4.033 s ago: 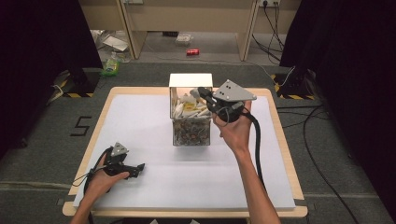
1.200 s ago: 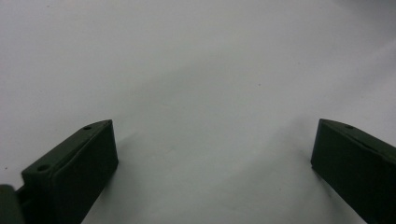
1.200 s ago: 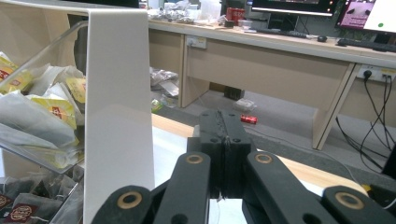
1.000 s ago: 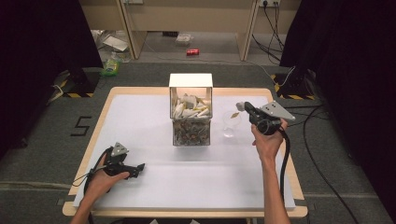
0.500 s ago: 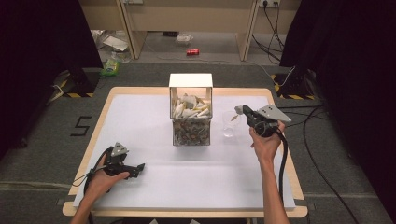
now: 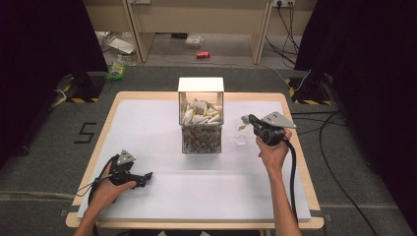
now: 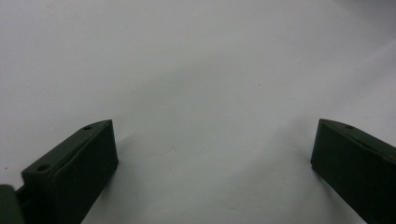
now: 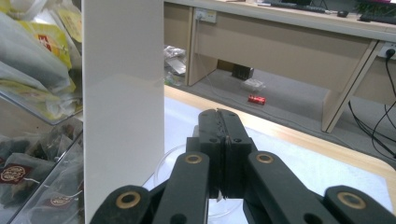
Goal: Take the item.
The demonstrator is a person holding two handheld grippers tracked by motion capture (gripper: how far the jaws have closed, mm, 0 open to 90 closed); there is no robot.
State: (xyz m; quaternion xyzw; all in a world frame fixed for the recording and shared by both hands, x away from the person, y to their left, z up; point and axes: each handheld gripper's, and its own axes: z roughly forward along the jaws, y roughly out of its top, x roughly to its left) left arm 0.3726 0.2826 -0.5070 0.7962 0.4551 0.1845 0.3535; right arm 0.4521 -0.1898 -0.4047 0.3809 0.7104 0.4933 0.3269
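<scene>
Two grippers over a white table (image 6: pixel 162 196) with a clear box (image 6: pixel 201 123) of tea bags

The left gripper (image 6: pixel 140 176) rests near the table's front left, jaws spread wide over bare surface. The right gripper (image 6: pixel 244 119), right of the box above a small clear dish (image 6: pixel 240 139), has its jaws pressed together, pinching something small; I cannot tell what.

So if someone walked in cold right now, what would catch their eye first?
Probably the clear box at mid-table, stuffed with tea bags and sachets. Next, the right tool just right of it, jaws shut, poised above a small clear dish. The left tool rests open near the front left corner.
</scene>
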